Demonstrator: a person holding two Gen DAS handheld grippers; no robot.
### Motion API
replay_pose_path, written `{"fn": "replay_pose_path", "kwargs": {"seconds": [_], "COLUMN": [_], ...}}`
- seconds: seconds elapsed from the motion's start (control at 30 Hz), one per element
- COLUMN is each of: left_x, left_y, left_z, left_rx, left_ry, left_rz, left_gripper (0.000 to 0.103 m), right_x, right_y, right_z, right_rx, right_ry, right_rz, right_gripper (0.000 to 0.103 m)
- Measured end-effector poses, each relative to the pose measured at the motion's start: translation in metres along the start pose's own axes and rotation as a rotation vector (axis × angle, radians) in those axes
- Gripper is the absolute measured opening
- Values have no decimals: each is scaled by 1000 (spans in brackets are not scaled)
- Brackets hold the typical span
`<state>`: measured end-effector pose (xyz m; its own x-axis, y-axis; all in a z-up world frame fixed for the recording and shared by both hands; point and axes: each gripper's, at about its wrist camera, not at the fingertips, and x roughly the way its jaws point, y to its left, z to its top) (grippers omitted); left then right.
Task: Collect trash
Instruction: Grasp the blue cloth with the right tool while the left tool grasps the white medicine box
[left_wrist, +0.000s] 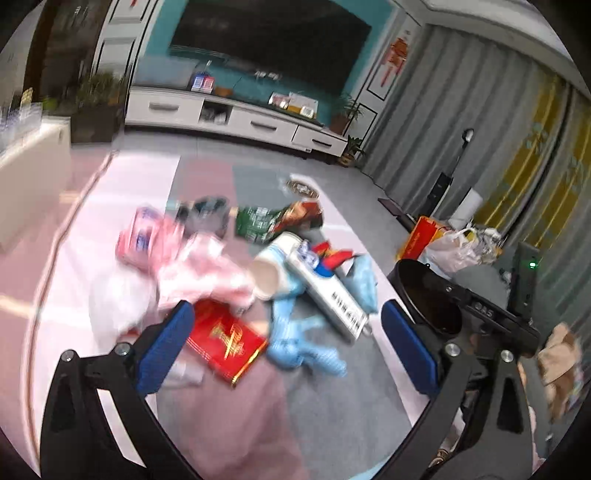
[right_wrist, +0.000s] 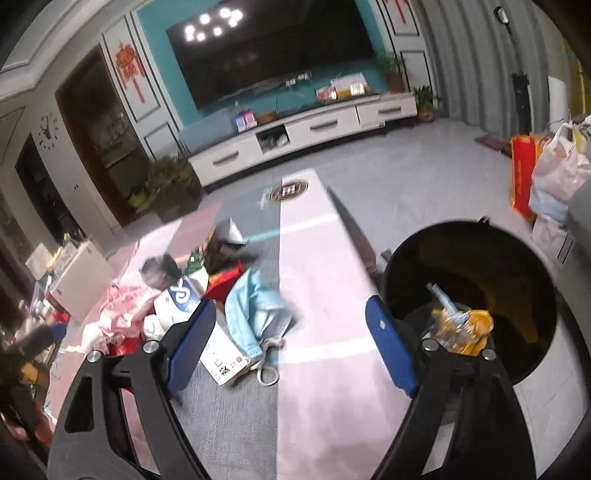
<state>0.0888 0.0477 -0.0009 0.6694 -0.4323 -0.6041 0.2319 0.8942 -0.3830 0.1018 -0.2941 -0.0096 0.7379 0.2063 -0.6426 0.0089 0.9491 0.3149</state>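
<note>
Both grippers hang over the pink-and-grey table (right_wrist: 325, 295) with nothing in them: the left gripper (left_wrist: 286, 332) has its blue pads spread wide at the bottom of its view, and the right gripper (right_wrist: 291, 339) stands wide too. In the left wrist view the trash lies heaped mid-frame: a red box (left_wrist: 225, 345) just by the left pad, blue gloves (left_wrist: 295, 332), a paper cup (left_wrist: 273, 266), a white carton (left_wrist: 328, 295) and pink bags (left_wrist: 199, 269). The black bin (right_wrist: 472, 295) sits at the lower right of the right wrist view, beside the table's edge, with a crumpled yellow wrapper (right_wrist: 461, 328) inside.
</note>
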Motion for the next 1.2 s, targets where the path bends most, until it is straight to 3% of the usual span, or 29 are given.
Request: {"fn": "replay_pose_path", "kwargs": {"seconds": [0.07,0.23,0.5,0.9,0.97,1.03,1.1,1.2], "left_x": [11,27,46,61,62,63,65,69], "left_y": [3,-21,-36,-39,-40,-42,-44,-49], "left_z": [-4,-16,-35,-32,-31,-30,-29,-25], "left_rx": [-7,118,194,142,142,142,137,127], "left_ry": [47,84,139,164,164,167,175,181], "left_rz": [25,78,55,-17,-13,-15,-16,-8], "left_gripper": [101,101,101,101,101,101,101,101], "right_x": [13,32,46,90,94,96,94,81], "right_y": [7,17,21,22,28,30,27,18], "right_z": [-5,-11,-10,-6,-6,-7,-8,-5], "right_rx": [-10,-34,-34,16,-12,-11,-8,17], "right_ry": [36,71,87,142,154,172,186,179], "right_rz": [-5,-17,-13,34,21,33,34,68], "right_gripper": [81,81,81,81,68,38,21,13]}}
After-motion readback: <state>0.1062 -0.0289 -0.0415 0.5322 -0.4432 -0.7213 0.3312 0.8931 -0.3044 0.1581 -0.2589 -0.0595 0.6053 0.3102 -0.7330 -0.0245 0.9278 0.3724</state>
